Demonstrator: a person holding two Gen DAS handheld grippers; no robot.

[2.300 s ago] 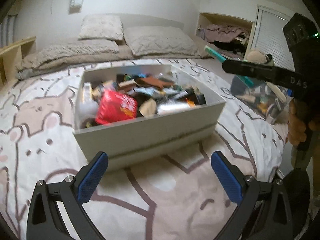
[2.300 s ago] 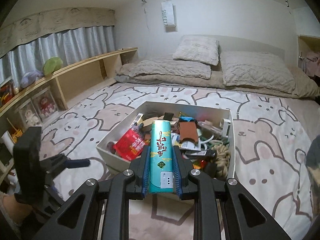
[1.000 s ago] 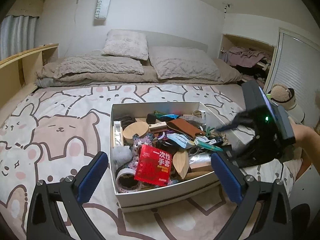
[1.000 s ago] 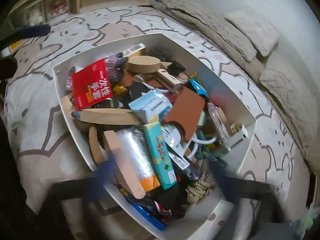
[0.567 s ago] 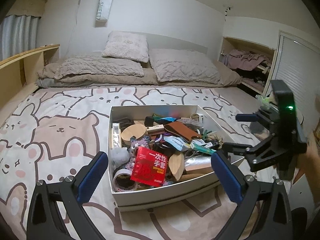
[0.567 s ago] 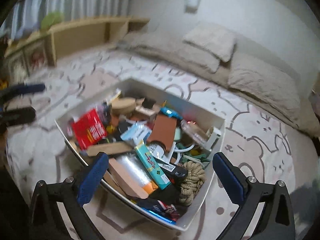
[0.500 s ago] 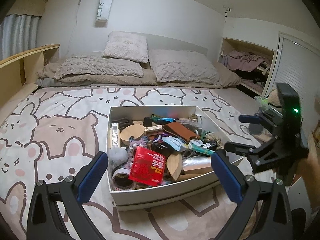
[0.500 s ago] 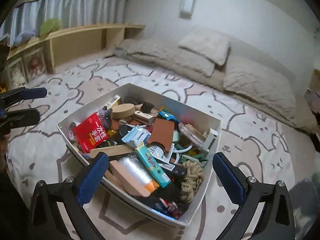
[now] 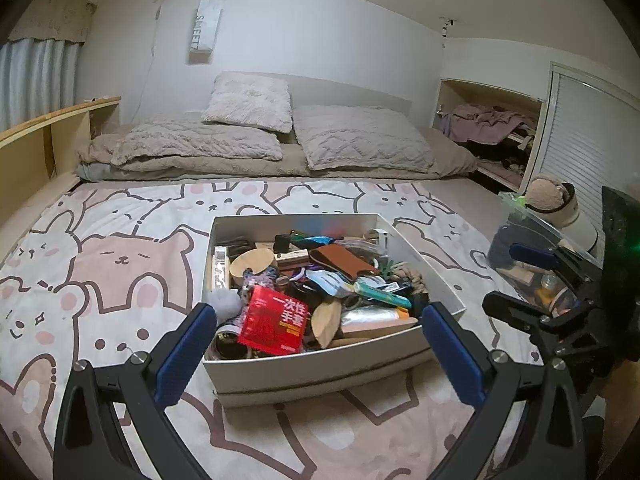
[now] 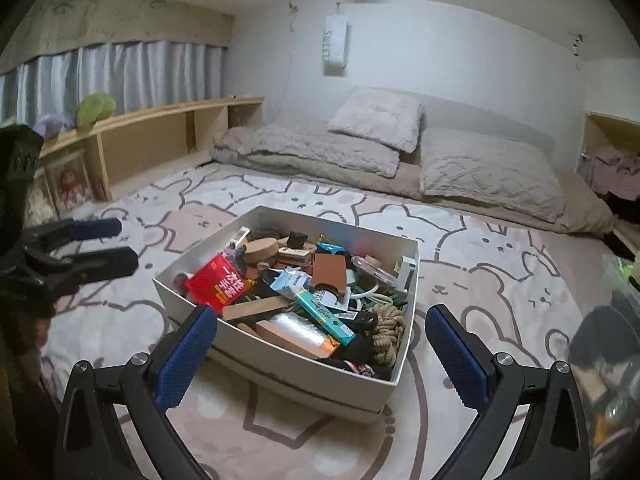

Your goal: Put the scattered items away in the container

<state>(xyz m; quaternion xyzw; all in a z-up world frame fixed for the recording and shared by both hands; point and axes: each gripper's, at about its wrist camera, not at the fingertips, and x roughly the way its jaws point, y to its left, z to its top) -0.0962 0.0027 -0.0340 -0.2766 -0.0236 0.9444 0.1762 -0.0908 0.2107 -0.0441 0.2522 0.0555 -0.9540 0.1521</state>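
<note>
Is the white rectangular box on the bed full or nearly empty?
Full. The white rectangular box is heaped to its rim: a red packet, a teal carton and a coiled rope lie on top.

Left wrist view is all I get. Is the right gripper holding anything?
Observer: No. Its own camera shows the right gripper open, with nothing between the pads.
Operator: And what does the left gripper look like from that side?
Observer: The left gripper is open too, off the box, and holds nothing.
Operator: What is past my left edge?
Observer: A green plush sits on top of the shelf.
</note>
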